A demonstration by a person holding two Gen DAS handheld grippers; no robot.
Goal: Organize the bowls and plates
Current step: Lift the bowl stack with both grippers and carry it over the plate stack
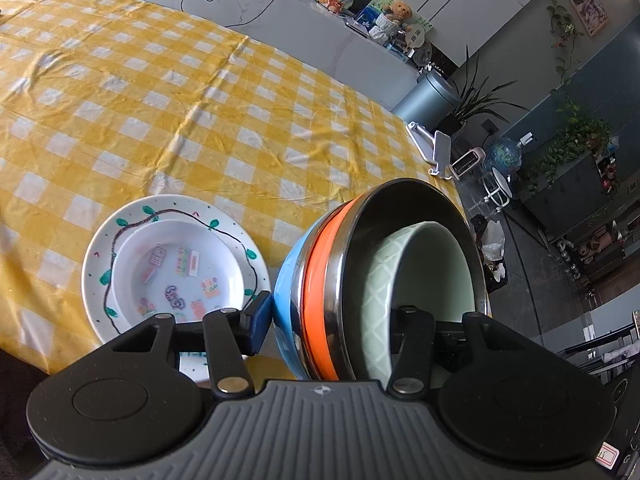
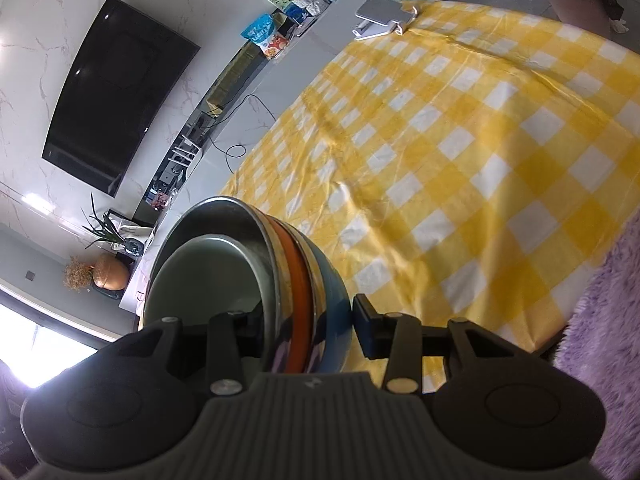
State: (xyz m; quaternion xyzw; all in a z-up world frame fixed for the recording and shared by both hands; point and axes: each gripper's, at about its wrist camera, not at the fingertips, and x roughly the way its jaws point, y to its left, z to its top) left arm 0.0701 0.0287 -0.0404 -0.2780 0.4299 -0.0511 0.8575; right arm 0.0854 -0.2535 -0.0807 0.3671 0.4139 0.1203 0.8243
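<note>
A nested bowl stack hangs tilted above the table: a blue bowl [image 1: 287,280] outside, an orange-banded steel bowl [image 1: 400,196], and a pale green bowl [image 1: 432,264] inside. My left gripper [image 1: 334,316] is shut on the stack's rim, with its blue pad on the blue wall and its other finger inside. My right gripper [image 2: 304,320] is shut on the opposite rim of the same stack [image 2: 332,280], one finger inside by the green bowl [image 2: 200,280]. A leaf-painted white plate [image 1: 100,248] lies on the table with a sticker-covered deep plate [image 1: 180,264] in it.
A yellow checked tablecloth [image 1: 160,100] covers the table. A white phone stand [image 1: 436,152] sits at its far corner. A purple fluffy fabric [image 2: 608,320] lies at the near right edge. A grey bin [image 1: 428,96] and plants stand beyond the table.
</note>
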